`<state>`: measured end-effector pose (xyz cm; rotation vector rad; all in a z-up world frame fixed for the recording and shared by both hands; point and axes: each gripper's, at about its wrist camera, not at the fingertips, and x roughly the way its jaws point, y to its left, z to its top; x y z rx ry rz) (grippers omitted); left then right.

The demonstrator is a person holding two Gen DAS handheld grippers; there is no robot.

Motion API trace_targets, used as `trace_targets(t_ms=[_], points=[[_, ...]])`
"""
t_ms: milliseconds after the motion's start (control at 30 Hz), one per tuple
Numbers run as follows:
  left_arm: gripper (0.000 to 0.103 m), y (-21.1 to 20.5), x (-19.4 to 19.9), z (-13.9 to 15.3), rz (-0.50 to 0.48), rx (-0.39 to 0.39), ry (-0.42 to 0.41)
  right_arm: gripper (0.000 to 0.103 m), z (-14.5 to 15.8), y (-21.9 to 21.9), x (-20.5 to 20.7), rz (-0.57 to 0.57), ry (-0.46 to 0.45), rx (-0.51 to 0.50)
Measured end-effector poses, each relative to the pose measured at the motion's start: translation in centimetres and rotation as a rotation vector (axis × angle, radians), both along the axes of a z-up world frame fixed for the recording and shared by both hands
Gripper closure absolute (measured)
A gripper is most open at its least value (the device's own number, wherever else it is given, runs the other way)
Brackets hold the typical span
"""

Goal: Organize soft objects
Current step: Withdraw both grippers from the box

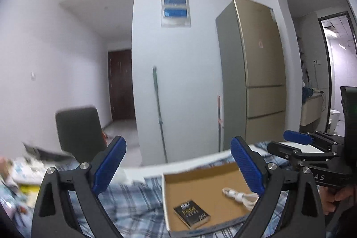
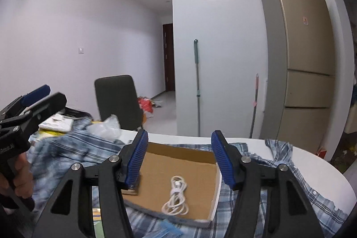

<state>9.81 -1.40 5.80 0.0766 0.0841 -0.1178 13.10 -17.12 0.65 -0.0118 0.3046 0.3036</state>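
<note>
A shallow cardboard box (image 2: 178, 168) is lying open on a blue plaid shirt (image 2: 73, 148) that is spreading across the white bench (image 2: 323, 171). Inside the box, a coiled white cable (image 2: 176, 197) is resting near the middle of the floor, and a small dark book (image 1: 191, 214) is lying beside it, apart from the cable; in the right wrist view the book is mostly hiding behind a fingertip. The left gripper (image 1: 178, 168) is hanging above the shirt and the box with its blue-padded jaws spread wide, gripping nothing and touching nothing. The right gripper (image 2: 179, 160) is hovering over the box, likewise gaping wide and empty, with the cable showing between its fingers below. More plaid cloth is bunching at the left of the bench next to papers and a clear plastic bag (image 2: 107, 126). A dark chair (image 2: 118, 99) is standing behind the bench.
</note>
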Motion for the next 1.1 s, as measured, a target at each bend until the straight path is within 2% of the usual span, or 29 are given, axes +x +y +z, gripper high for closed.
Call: trace_targets(t_ms=[67, 233, 333, 433, 533, 667, 767, 933, 1100], points=[[0.007, 0.0, -1.5, 1.6, -0.008, -0.001, -0.019, 0.044, 1.2, -0.4, -0.8, 0.001, 0.040, 0.024], [0.007, 0.5, -5.0, 3.4, -0.005, -0.046, -0.002, 0.044, 3.0, -1.1, -5.0, 0.017, 0.003, 0.022], [0.006, 0.7, -6.8, 2.9, -0.021, -0.062, 0.020, 0.044, 2.9, -1.2, -7.8, 0.024, -0.039, 0.009], [0.000, 0.5, -8.6, 1.4, -0.029, -0.053, 0.032, 0.044, 1.5, -1.5, -9.4, 0.028, -0.022, 0.028], [0.000, 0.4, -9.6, 0.0, -0.032, -0.057, 0.063, 0.042, -0.4, -1.1, -10.4, 0.032, -0.002, -0.017], [0.000, 0.7, -10.4, -1.8, -0.032, -0.075, 0.126, 0.020, -2.4, -1.8, -11.7, 0.027, -0.010, -0.014], [0.000, 0.6, -11.0, -3.3, -0.024, -0.049, 0.150, 0.003, -3.3, -2.1, -12.4, 0.015, -0.050, -0.010], [0.000, 0.2, -10.4, -5.4, -0.001, -0.004, 0.160, 0.001, -4.1, -2.0, -11.6, 0.032, -0.013, -0.012], [0.000, 0.6, -9.9, -5.9, -0.013, -0.014, 0.191, 0.001, -4.3, -2.6, -11.3, 0.028, 0.012, 0.014]])
